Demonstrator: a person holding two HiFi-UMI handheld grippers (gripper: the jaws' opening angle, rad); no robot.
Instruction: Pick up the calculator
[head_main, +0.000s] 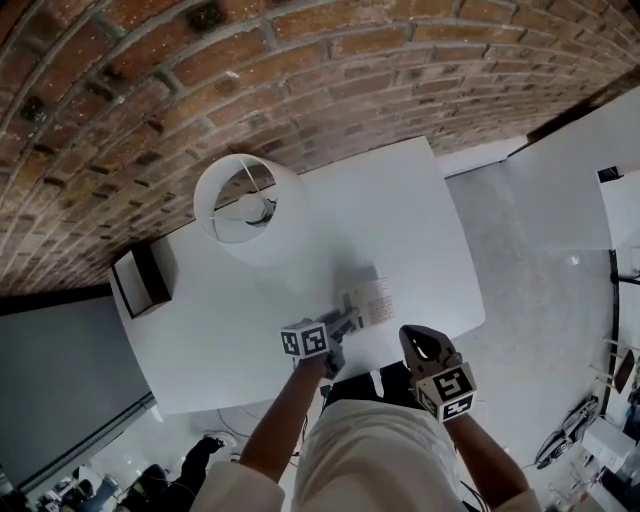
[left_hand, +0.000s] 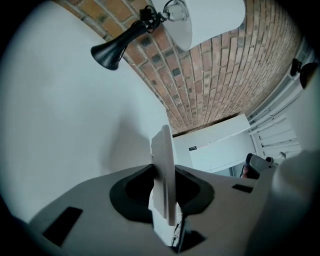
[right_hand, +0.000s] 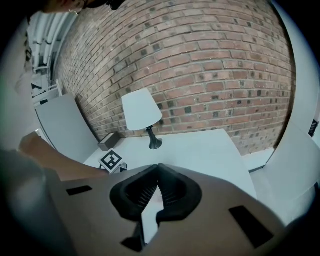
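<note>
- The left gripper (head_main: 342, 322) has the calculator (head_main: 370, 298) clamped. In the left gripper view the jaws are only partly apart and press on both flat faces of the calculator (left_hand: 164, 170), which sits edge-on between them with its far end poking out past the tips.
- From the head view, the calculator is on the near side of the lamp (head_main: 245, 205), towards the person, over the white table (head_main: 420, 220). There's a soft shadow right beside it, but I can't tell if it's clear of the tabletop.
- The right gripper (right_hand: 158, 169) is empty. Its jaw tips meet, with nothing between them.
- In the head view, the right gripper (head_main: 420, 345) hangs near the table's front edge, further from the lamp than the calculator and off to its right.
- A small dark box (head_main: 140, 280) sits left of the lamp, close to the brick wall (head_main: 330, 70).
- The right gripper view shows the same box (right_hand: 109, 141) just left of the lamp's black foot (right_hand: 154, 144).
</note>
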